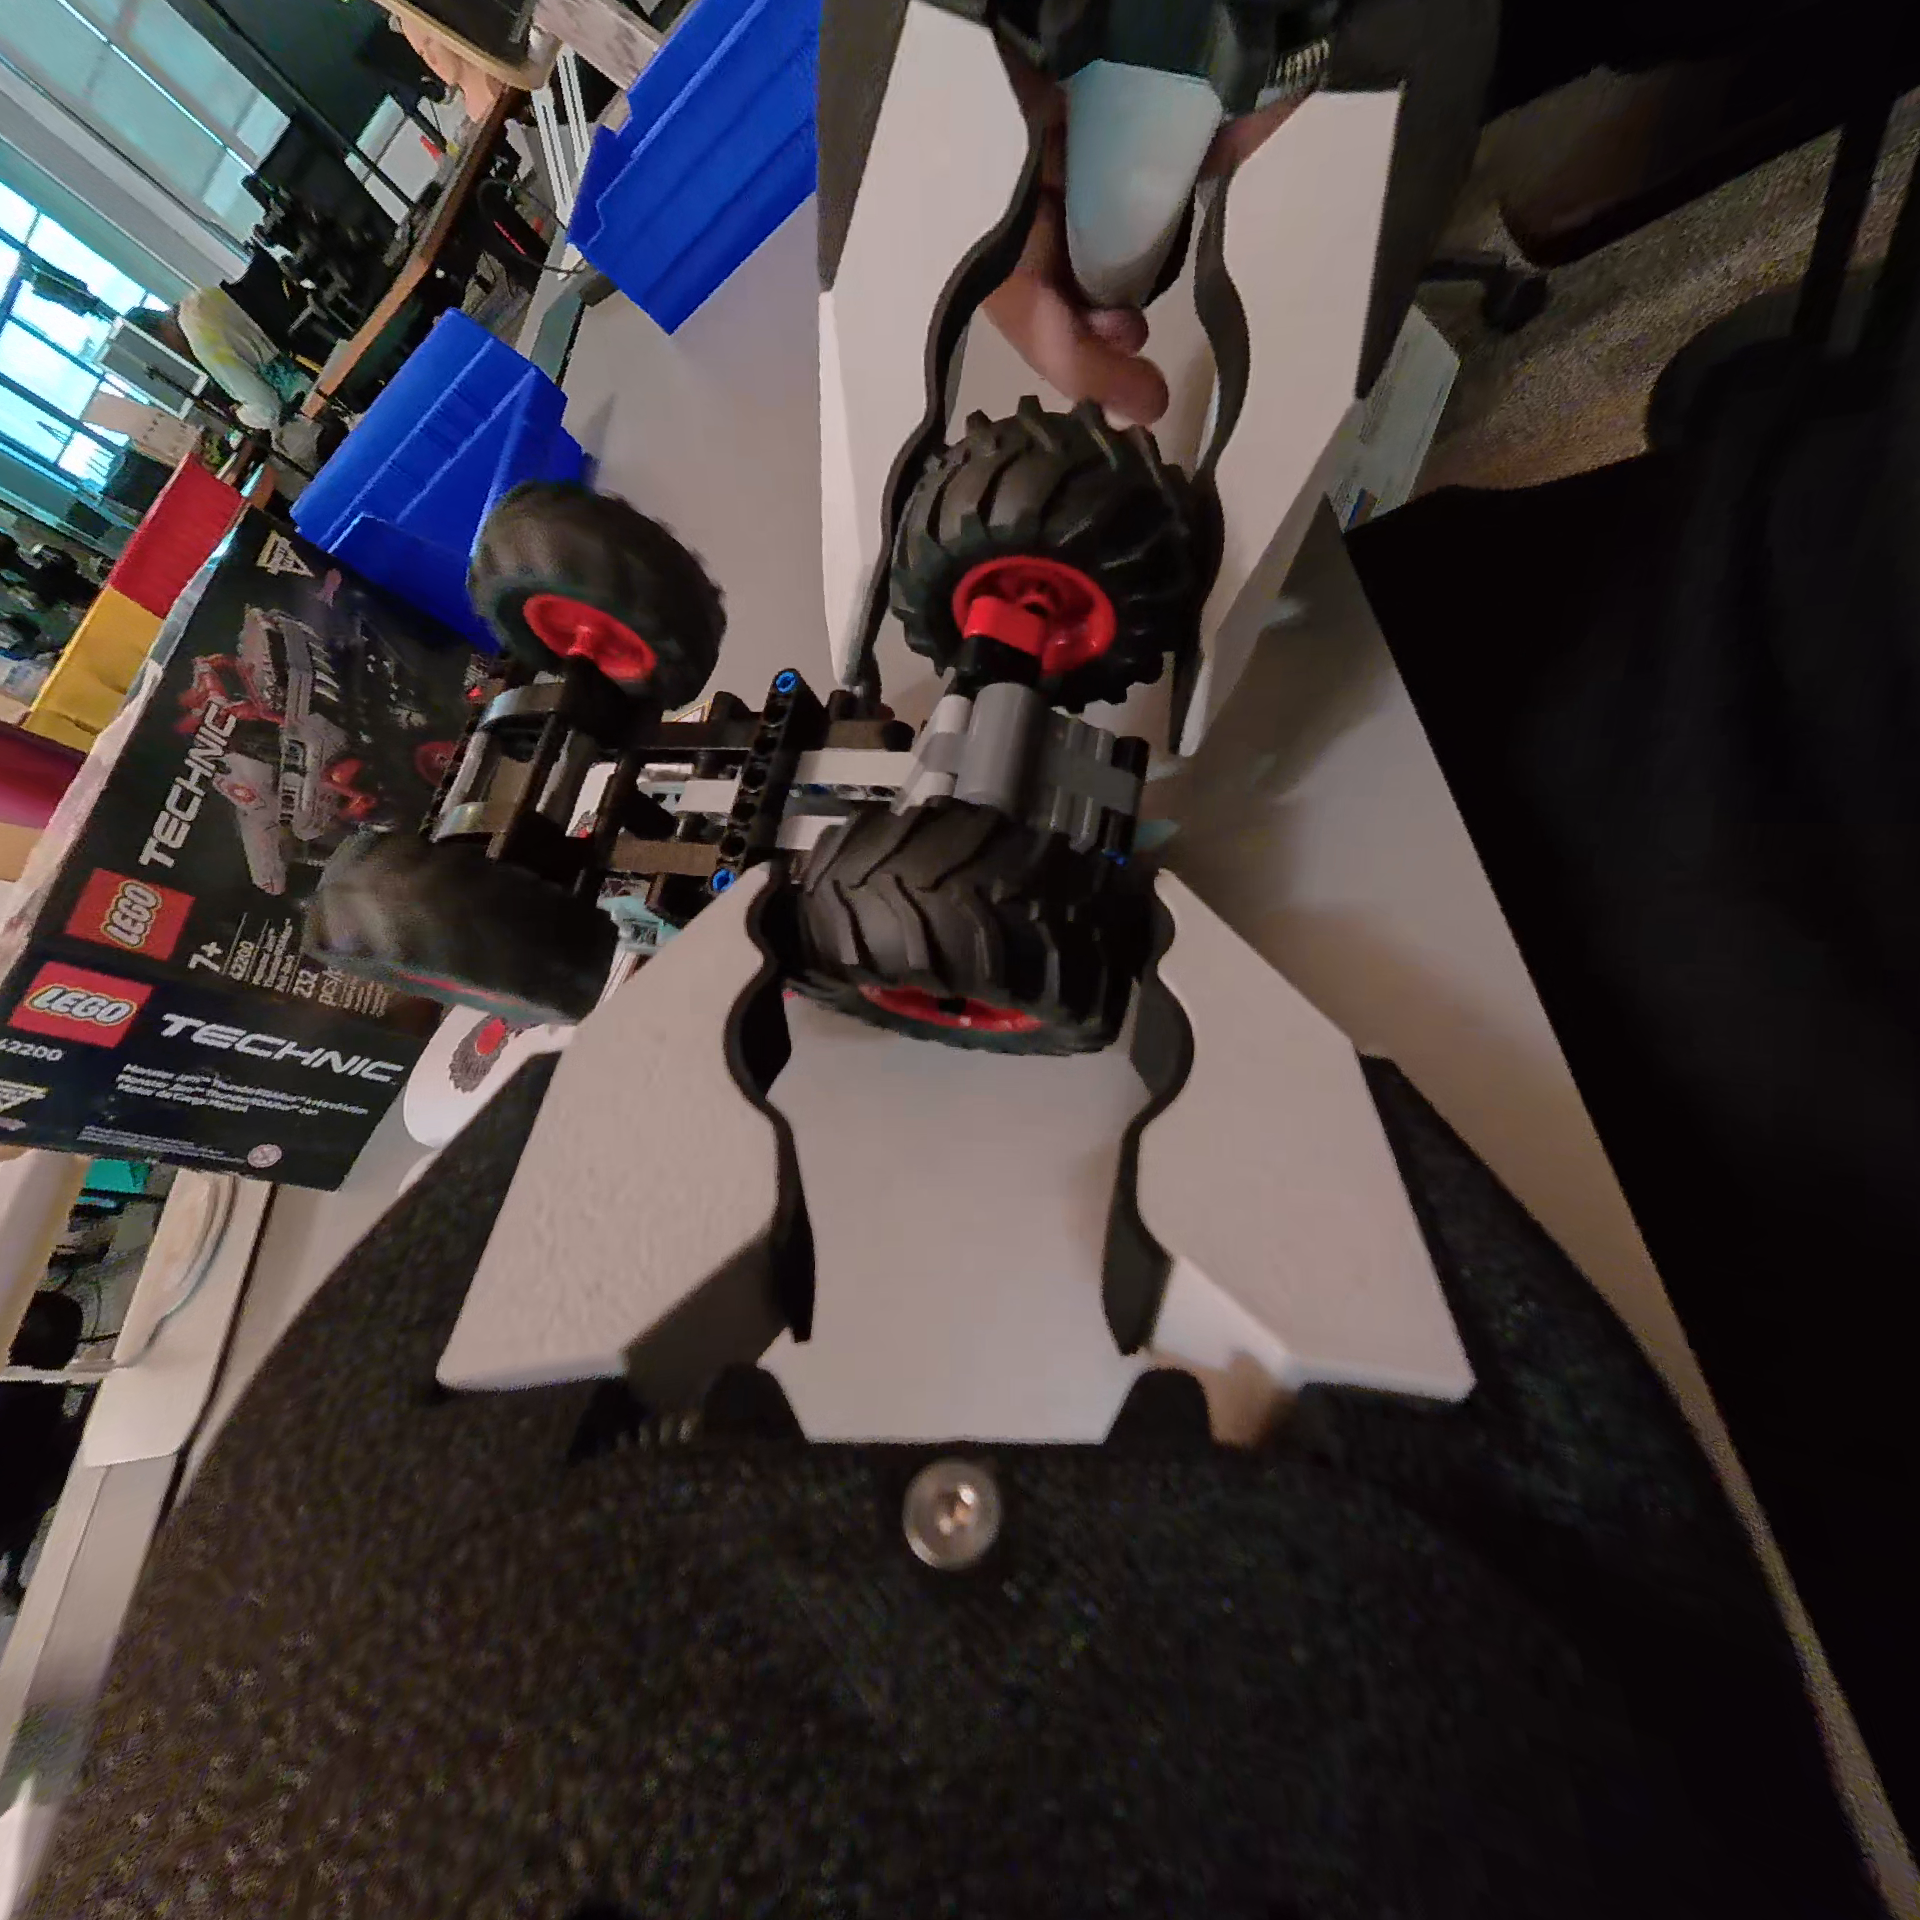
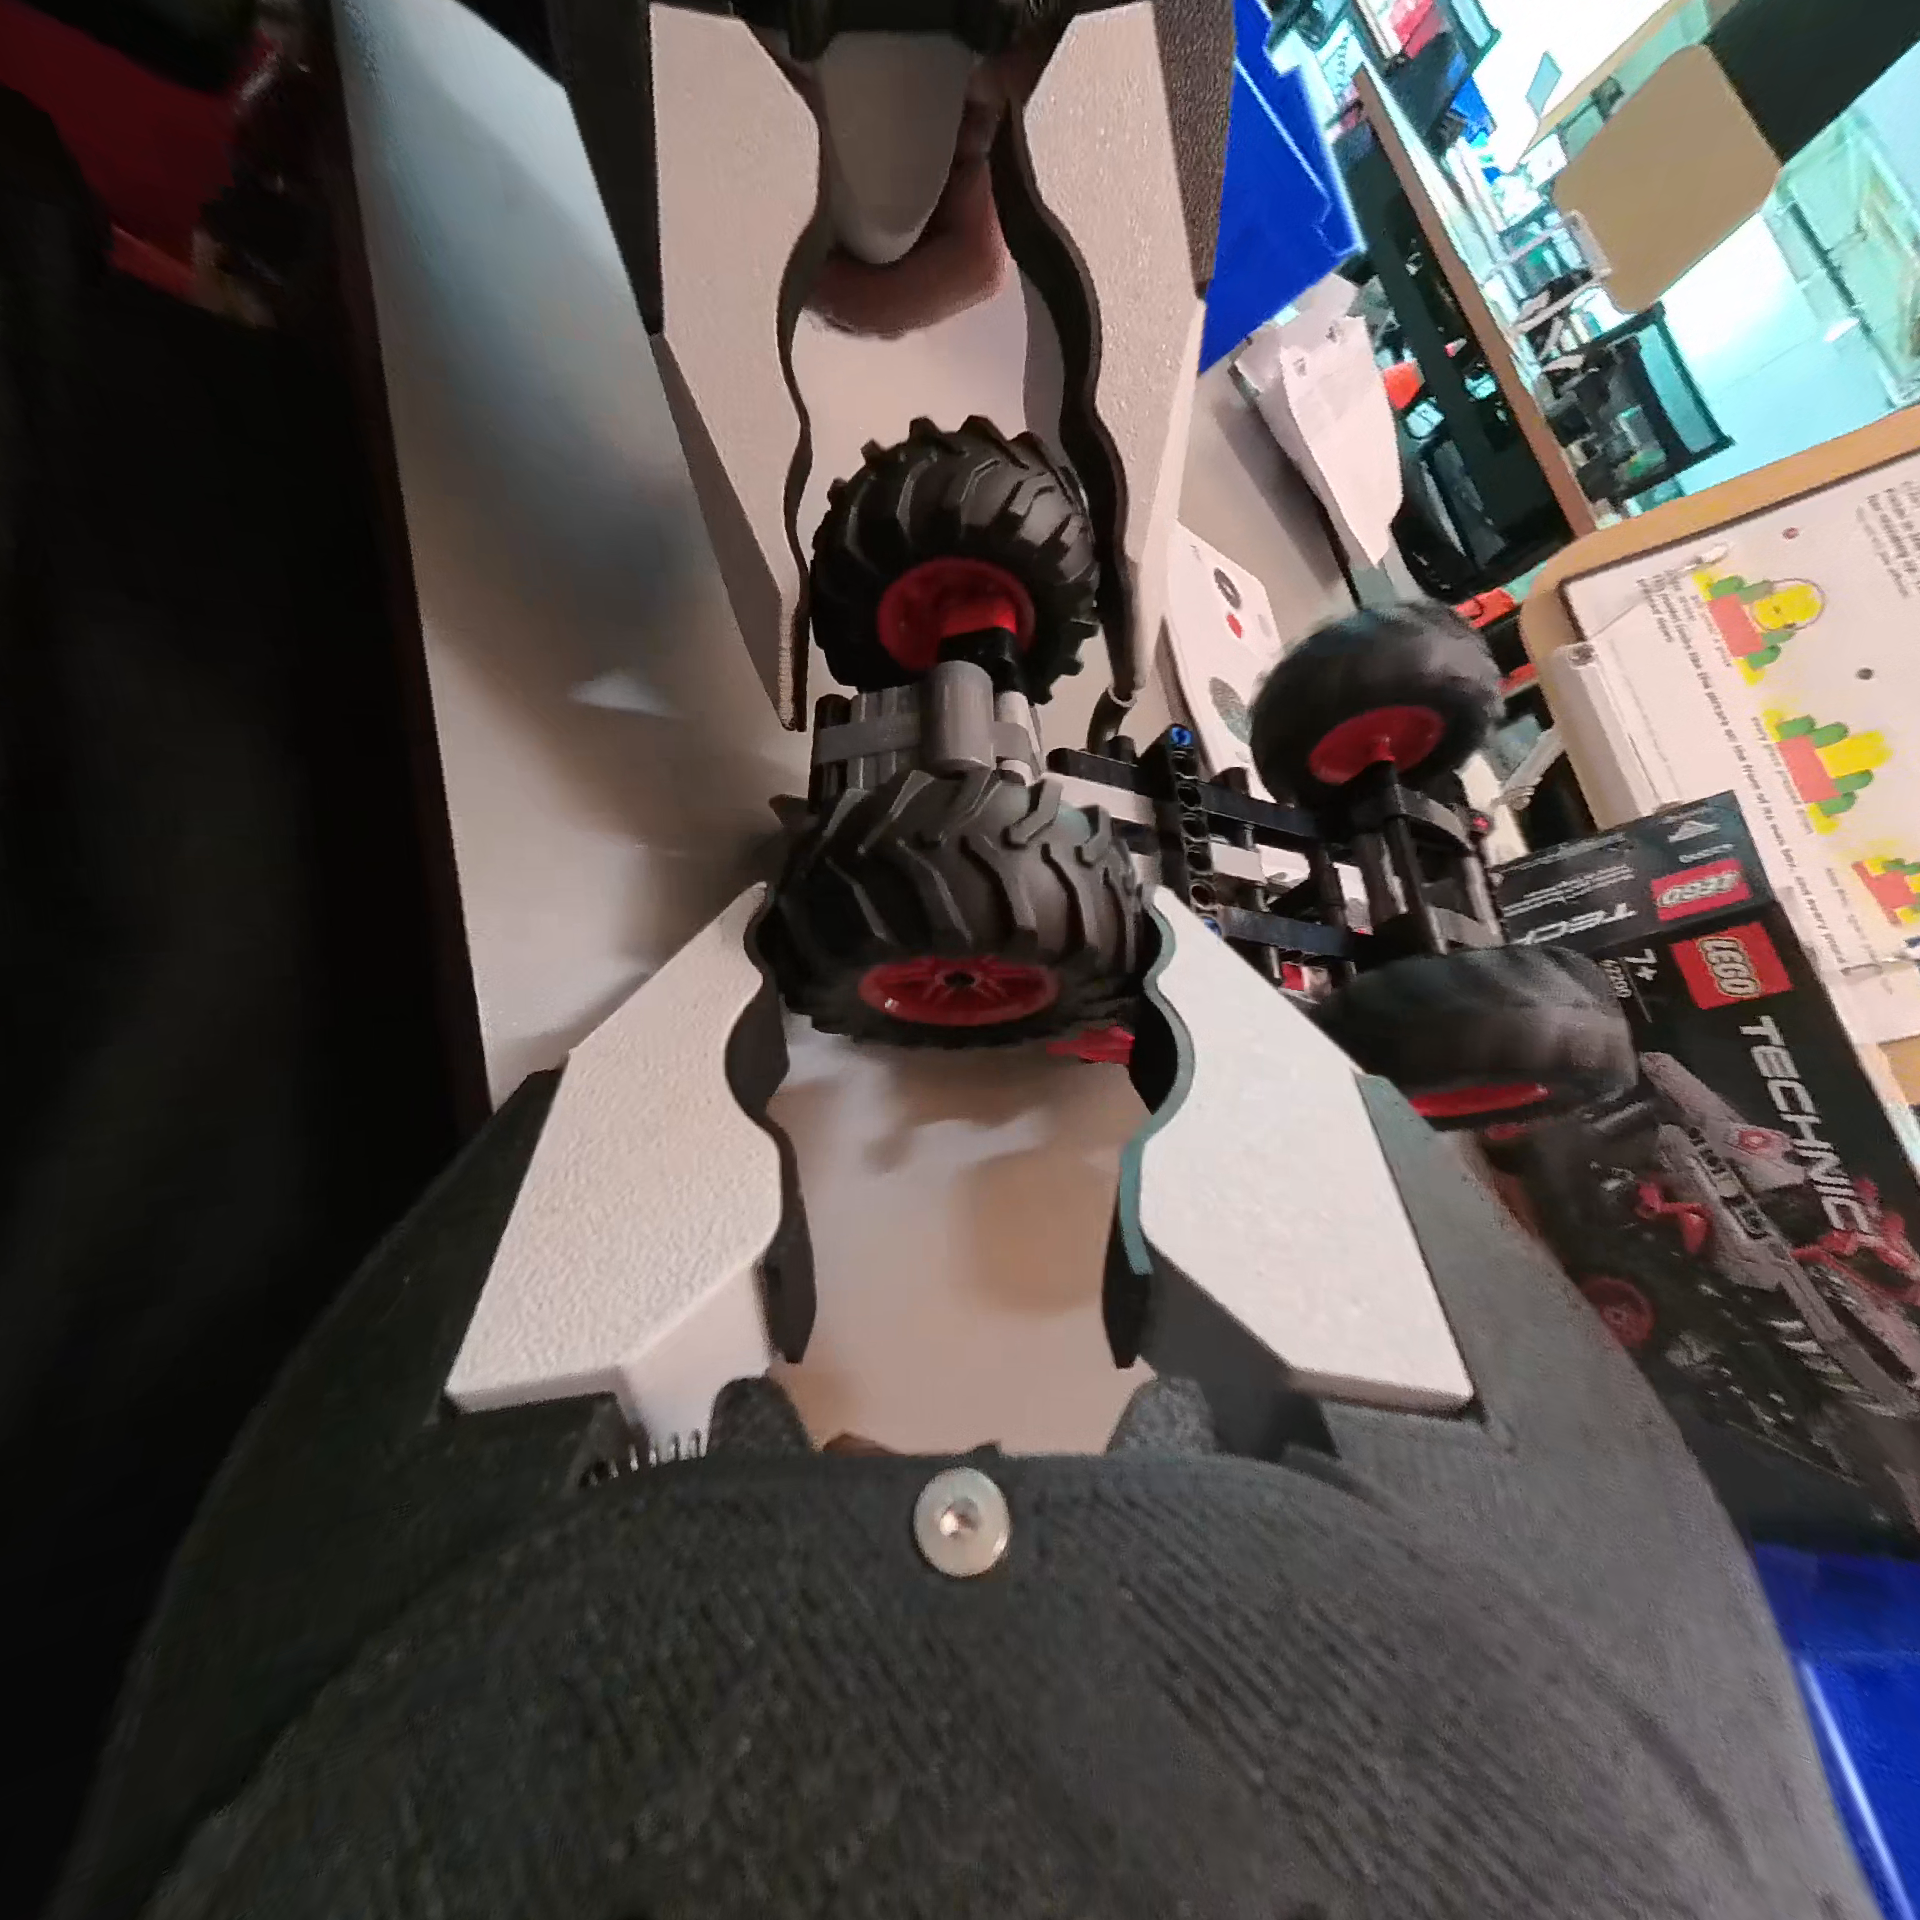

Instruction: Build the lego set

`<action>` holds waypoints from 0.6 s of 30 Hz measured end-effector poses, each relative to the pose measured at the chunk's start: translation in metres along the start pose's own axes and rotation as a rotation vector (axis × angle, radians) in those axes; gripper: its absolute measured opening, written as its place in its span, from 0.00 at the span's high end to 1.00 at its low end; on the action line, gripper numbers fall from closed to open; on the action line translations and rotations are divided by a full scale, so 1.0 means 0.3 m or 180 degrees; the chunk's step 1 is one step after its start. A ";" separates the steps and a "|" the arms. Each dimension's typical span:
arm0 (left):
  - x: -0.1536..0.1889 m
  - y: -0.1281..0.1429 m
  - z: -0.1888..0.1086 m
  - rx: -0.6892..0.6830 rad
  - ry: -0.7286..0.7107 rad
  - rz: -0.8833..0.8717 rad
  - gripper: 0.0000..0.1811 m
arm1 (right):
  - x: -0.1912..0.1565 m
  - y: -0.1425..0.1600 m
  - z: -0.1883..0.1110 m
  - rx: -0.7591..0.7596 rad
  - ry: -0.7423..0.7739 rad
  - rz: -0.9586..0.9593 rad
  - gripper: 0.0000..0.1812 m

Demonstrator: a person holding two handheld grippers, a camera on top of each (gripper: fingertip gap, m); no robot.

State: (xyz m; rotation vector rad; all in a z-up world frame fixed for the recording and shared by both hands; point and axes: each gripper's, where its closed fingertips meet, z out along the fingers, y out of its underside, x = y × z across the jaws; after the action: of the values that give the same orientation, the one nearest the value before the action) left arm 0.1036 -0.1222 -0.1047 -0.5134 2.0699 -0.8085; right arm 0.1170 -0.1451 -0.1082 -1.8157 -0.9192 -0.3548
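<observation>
The lego truck chassis (image 1: 769,790) is held in the air between the two grippers, above the white table (image 1: 717,291). It has four black tyres with red hubs. Its axle end points along the grippers' line, and its long axis runs toward nine o'clock in the left wrist view.

The left gripper (image 1: 961,935) is partly closed, clamping the near wheel (image 1: 966,925) on both sides. The right gripper (image 2: 961,935) clamps the opposite wheel (image 2: 961,925) on the same axle. Each gripper faces the other at twelve o'clock.

One lego box (image 1: 208,883) sits at nine o'clock. Two blue bins (image 1: 707,156) stand at eleven o'clock.
</observation>
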 end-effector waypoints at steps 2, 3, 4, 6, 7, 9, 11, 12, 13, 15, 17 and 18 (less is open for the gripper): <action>-0.006 0.002 -0.003 -0.0032 -0.0024 0.0067 0.65 | 0.006 -0.008 -0.009 0.0017 0.0035 0.0022 0.64; -0.010 0.003 -0.004 -0.0041 -0.0037 0.0062 0.65 | 0.010 -0.012 -0.012 0.0033 0.0053 0.0050 0.65; -0.011 0.002 -0.003 -0.0030 -0.0026 0.0048 0.65 | 0.013 -0.010 -0.014 0.0015 0.0066 0.0026 0.65; -0.010 -0.007 0.000 0.0048 0.0001 0.0030 0.65 | 0.017 0.005 -0.018 -0.0064 0.0043 -0.0025 0.65; -0.010 -0.012 0.001 0.0078 0.0012 0.0027 0.65 | 0.017 0.009 -0.021 -0.0067 -0.0002 0.0011 0.65; -0.011 -0.016 0.004 0.0092 0.0034 -0.0002 0.65 | 0.019 0.009 -0.023 -0.0033 -0.0049 0.0135 0.65; -0.014 -0.017 0.005 0.0088 0.0019 0.0010 0.65 | 0.021 0.011 -0.033 -0.0084 -0.0041 0.0129 0.65; -0.012 -0.017 0.005 0.0078 0.0022 0.0046 0.65 | 0.029 0.005 -0.047 -0.0138 -0.0007 0.0051 0.62; -0.012 -0.017 0.005 0.0074 0.0017 0.0065 0.65 | 0.040 -0.009 -0.067 -0.0174 0.0024 -0.0008 0.59; -0.014 -0.017 0.005 0.0073 -0.0002 0.0061 0.65 | 0.038 -0.065 -0.099 -0.0110 -0.0114 0.0037 0.60; -0.017 -0.020 0.007 0.0079 -0.0015 0.0056 0.65 | 0.038 -0.108 -0.089 -0.0086 -0.0161 0.0020 0.65; -0.020 -0.023 0.009 0.0083 -0.0027 0.0057 0.65 | 0.033 -0.110 -0.073 -0.0179 -0.0160 -0.0114 0.67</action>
State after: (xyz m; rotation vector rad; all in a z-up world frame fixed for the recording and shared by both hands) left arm 0.1095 -0.1245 -0.0977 -0.4826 2.0509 -0.8206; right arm 0.1033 -0.1544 -0.0708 -1.8688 -0.9863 -0.3621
